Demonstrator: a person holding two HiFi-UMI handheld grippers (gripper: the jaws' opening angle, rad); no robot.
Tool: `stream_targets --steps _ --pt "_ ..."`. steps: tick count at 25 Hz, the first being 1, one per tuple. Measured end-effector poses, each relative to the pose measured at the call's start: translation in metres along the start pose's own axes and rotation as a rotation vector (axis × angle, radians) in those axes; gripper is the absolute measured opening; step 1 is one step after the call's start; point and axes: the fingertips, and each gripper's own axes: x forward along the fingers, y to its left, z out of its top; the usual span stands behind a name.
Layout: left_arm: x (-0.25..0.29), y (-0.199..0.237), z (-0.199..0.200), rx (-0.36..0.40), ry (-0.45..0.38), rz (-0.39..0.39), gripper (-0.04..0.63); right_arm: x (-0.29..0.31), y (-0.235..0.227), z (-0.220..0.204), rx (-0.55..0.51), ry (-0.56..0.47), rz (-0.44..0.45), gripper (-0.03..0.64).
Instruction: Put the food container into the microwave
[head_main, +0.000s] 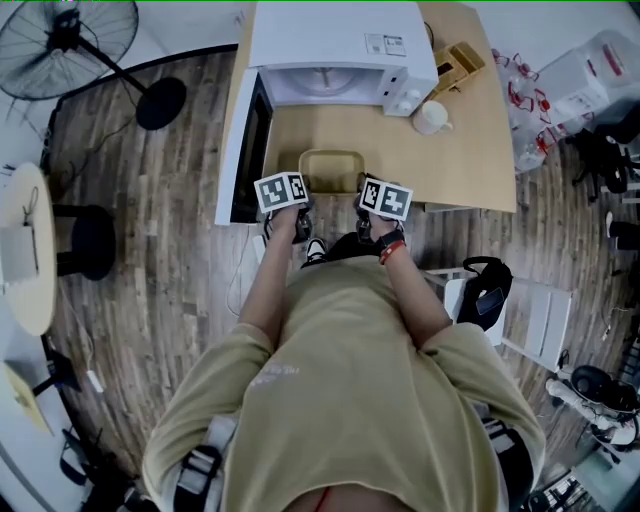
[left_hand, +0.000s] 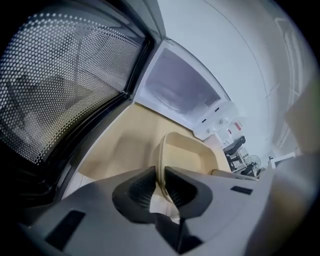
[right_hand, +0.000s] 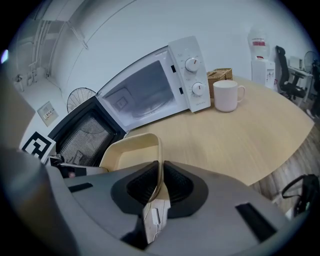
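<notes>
Pale wooden worktop (head_main: 470, 150), near edge: left hand-held gripper (left_hand: 161, 184) and right hand-held gripper (right_hand: 160, 181) each clamp a side rim of the beige food container (head_main: 331, 168). Behind it, the white microwave (head_main: 330, 45) stands open.

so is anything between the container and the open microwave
Nothing visible. The food container, pinched at its rim by the left gripper and the right gripper, faces the open microwave across bare table. The door stands open at the left and the mug is off to the right.
</notes>
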Motion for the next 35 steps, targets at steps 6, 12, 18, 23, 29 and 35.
stream_targets --steps 6,12,18,23,29,35 --pt "0.018 -0.001 0.023 -0.002 0.005 0.001 0.067 0.017 0.000 0.029 -0.023 -0.009 0.003 0.049" --pt "0.033 -0.009 0.050 0.019 0.001 0.014 0.067 0.034 -0.004 0.060 -0.019 -0.018 0.027 0.051" --pt "0.041 -0.014 0.079 -0.028 -0.039 0.005 0.067 0.048 -0.005 0.086 -0.024 -0.015 0.048 0.050" --pt "0.047 -0.012 0.098 -0.029 -0.070 0.030 0.067 0.064 -0.003 0.102 -0.016 -0.014 0.062 0.051" --pt "0.054 -0.009 0.124 -0.044 -0.104 0.031 0.067 0.080 0.004 0.125 -0.025 -0.029 0.078 0.051" --pt "0.060 -0.008 0.154 -0.045 -0.133 0.029 0.067 0.094 0.012 0.150 -0.033 -0.049 0.085 0.050"
